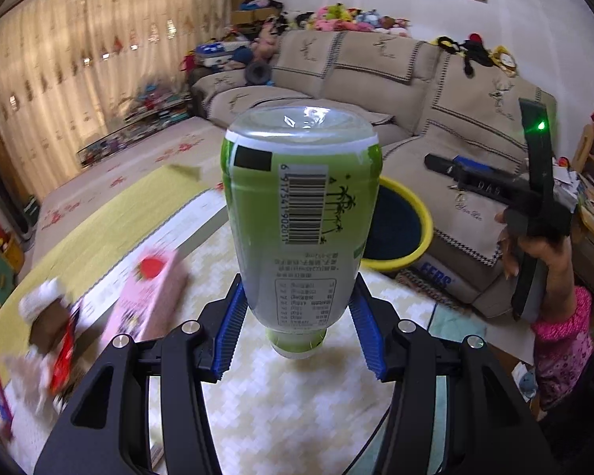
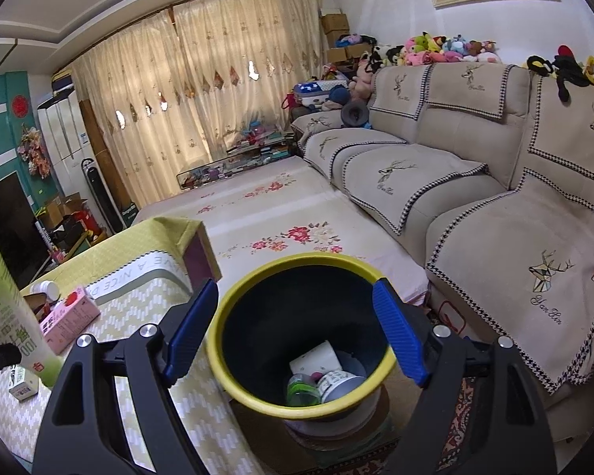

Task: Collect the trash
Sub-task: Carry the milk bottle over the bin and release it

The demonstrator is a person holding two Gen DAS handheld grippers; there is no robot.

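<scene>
My left gripper (image 1: 297, 316) is shut on a green-labelled plastic bottle (image 1: 301, 213), held cap-down above the table; the bottle also shows at the left edge of the right wrist view (image 2: 4, 316). A yellow-rimmed dark bin (image 1: 400, 229) stands beyond the table by the sofa. My right gripper (image 2: 297, 328) is open and empty above that bin (image 2: 257, 396), which holds a paper cup (image 2: 320, 356), a green bottle (image 2: 301, 390) and other trash. The right gripper also shows in the left wrist view (image 1: 439, 162), held up at the right.
A pink strawberry carton (image 1: 150, 297) (image 2: 67, 320), snack wrappers (image 1: 59, 348) and a small box (image 2: 21, 388) lie on the yellow-clothed table (image 1: 281, 407). A beige sofa (image 2: 475, 182) runs along the right. A floral mat (image 2: 281, 213) covers the floor.
</scene>
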